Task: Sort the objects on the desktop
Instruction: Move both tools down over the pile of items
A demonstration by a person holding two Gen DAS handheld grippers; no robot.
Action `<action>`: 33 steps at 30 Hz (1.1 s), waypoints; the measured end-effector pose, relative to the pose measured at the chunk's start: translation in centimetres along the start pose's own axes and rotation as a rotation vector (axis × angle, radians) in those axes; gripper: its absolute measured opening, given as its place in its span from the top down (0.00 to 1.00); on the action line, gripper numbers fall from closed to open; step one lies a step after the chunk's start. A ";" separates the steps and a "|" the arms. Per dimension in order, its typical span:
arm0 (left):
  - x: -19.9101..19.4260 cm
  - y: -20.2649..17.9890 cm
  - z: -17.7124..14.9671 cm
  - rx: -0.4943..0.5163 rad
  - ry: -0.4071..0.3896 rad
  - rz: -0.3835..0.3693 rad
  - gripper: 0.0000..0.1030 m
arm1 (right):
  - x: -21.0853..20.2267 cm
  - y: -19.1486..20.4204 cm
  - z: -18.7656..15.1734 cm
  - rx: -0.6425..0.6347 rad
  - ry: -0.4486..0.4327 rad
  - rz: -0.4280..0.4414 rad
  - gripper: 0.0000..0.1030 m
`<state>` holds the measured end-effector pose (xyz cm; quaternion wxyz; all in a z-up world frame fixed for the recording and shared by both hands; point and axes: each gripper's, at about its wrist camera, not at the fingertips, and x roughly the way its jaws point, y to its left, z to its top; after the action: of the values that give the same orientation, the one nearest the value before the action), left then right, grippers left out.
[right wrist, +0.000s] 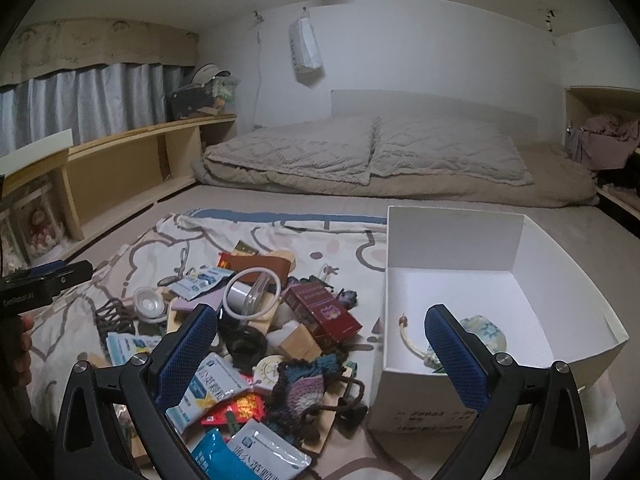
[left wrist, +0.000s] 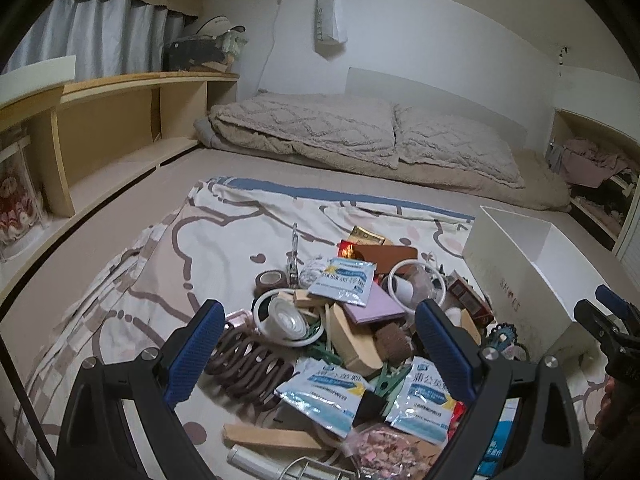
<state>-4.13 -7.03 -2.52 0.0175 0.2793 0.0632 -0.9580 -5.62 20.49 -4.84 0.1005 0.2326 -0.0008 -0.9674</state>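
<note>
Clutter pile (right wrist: 256, 332) beside white box (right wrist: 456, 240), grippers agape.

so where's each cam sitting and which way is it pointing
Left wrist: on the left gripper, looking forward over the clutter pile toward the pillows; its own open fingers show, and the right gripper at the right edge.
Right wrist: on the right gripper, facing the white box; open fingers show.
Shared: pile, box, pillows.

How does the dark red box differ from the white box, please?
The dark red box is small, closed and lies among the clutter; the white box is much larger, open on top and stands beside the pile. The dark red box is printed; the white box is mostly plain. Both are rectangular and rest on the bedding.
</note>
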 end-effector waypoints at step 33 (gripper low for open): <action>1.3 1.2 -4.5 -0.033 0.180 -0.018 0.06 | 0.3 9.6 -7.0 -0.182 0.324 0.308 0.00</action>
<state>-2.73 -7.59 -7.14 0.0078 0.3635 0.0828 -0.9279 -0.86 11.38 -10.76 0.2664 0.3719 0.0672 -0.8867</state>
